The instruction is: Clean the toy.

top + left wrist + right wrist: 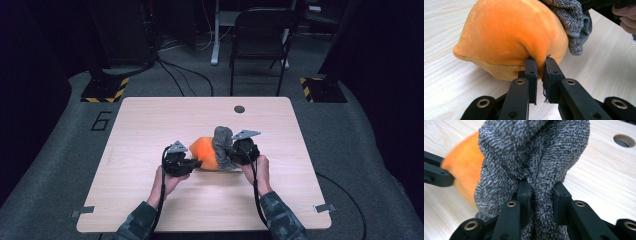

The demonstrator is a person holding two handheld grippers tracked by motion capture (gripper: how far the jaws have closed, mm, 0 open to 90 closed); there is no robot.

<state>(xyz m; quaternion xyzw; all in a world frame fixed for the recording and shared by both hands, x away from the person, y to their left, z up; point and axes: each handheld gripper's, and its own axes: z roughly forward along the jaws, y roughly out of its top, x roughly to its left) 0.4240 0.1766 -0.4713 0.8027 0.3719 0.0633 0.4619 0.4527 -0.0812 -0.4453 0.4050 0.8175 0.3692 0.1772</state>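
An orange plush cushion [205, 153] lies near the middle of the wooden table [150, 125]. A grey terry cloth [222, 145] drapes over its right side. My left gripper [192, 164] pinches a fold of the orange plush [506, 37] at its near edge, jaws nearly together [541, 71]. My right gripper [235, 152] is shut on a bunched fold of the grey cloth [534, 152], which bulges up between and above its jaws [540, 195]. The cloth [574, 22] hangs over the cushion's far end in the left gripper view. The orange plush [464, 177] shows behind the cloth at left.
A round cable hole [239, 109] sits near the table's far edge. Beyond the table stand a black folding chair [260, 40] and floor cables. Metal clips [325, 207] mark the near corners. Bare tabletop lies left and in front of the cushion.
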